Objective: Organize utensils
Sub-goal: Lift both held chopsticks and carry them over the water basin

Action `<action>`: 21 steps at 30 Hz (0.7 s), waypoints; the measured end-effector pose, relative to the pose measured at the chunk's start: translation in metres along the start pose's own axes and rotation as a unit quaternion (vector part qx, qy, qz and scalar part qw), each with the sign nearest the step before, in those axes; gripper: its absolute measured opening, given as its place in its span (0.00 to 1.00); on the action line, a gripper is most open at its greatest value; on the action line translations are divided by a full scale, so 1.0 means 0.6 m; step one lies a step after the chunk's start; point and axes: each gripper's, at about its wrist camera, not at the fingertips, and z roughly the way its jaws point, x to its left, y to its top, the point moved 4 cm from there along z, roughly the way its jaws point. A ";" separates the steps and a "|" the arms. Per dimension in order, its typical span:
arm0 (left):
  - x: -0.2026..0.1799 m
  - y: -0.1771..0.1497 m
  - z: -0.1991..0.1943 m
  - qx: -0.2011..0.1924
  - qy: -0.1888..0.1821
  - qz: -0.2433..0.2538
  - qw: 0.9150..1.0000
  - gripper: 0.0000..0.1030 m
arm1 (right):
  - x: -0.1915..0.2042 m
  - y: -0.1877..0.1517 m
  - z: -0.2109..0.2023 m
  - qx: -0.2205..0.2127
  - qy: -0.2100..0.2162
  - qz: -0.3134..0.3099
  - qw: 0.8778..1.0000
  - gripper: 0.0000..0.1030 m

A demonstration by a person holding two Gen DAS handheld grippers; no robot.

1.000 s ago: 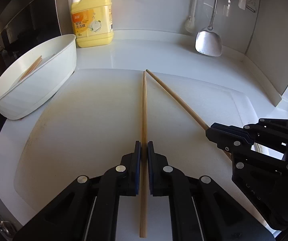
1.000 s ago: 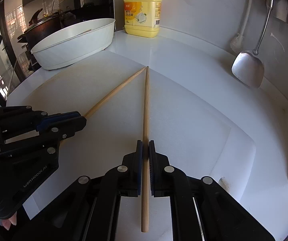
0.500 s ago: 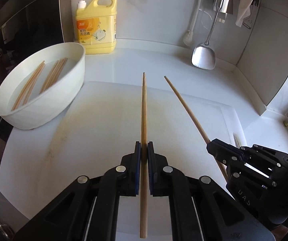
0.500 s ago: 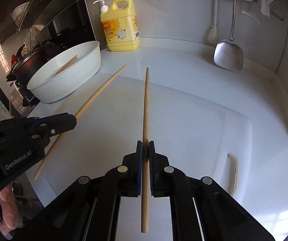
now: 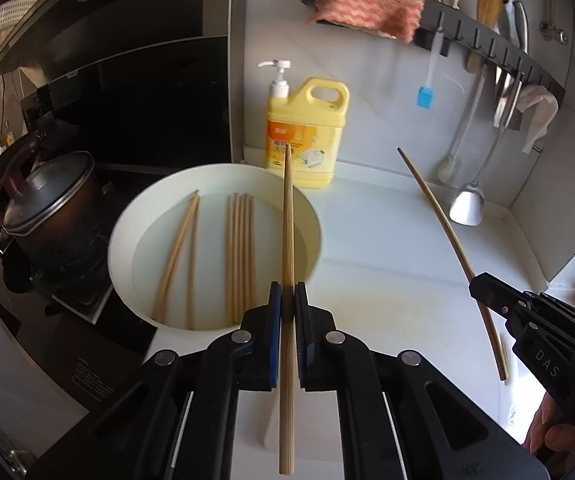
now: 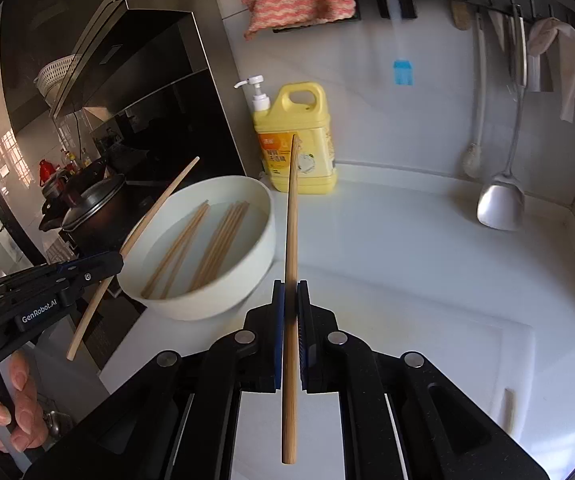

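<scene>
My left gripper (image 5: 287,300) is shut on a wooden chopstick (image 5: 288,220) held in the air, its tip pointing over the right side of the white bowl (image 5: 127,216). My right gripper (image 6: 291,300) is shut on a second chopstick (image 6: 292,216), lifted above the counter to the right of the bowl (image 6: 255,280). Several chopsticks (image 5: 239,256) lie in water inside the bowl. The right gripper (image 5: 477,285) with its chopstick (image 5: 439,216) shows at the right of the left wrist view. The left gripper (image 6: 116,262) shows at the left of the right wrist view.
A yellow detergent bottle (image 5: 307,136) stands behind the bowl. A dark lidded pot (image 5: 47,212) sits on the stove at left. A steel spatula (image 5: 467,204), a brush and cloths hang on the wall rack. A white cutting board (image 6: 407,340) lies on the counter.
Both grippers have lifted their chopsticks off the cutting board and swung left toward the bowl. The chopsticks now point upward, higher than before.
</scene>
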 end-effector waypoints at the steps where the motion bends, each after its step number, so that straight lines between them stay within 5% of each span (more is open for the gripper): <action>1: 0.022 0.011 0.006 -0.001 0.003 0.000 1.000 0.07 | 0.018 0.011 0.015 0.000 0.002 0.001 1.000 0.06; 10: 0.203 0.088 0.126 0.032 -0.001 -0.005 0.999 0.07 | 0.157 0.088 0.185 0.022 0.012 0.033 0.999 0.06; 21: 0.241 0.082 0.238 0.100 -0.035 0.015 0.994 0.07 | 0.202 0.077 0.335 0.095 -0.001 0.091 0.991 0.06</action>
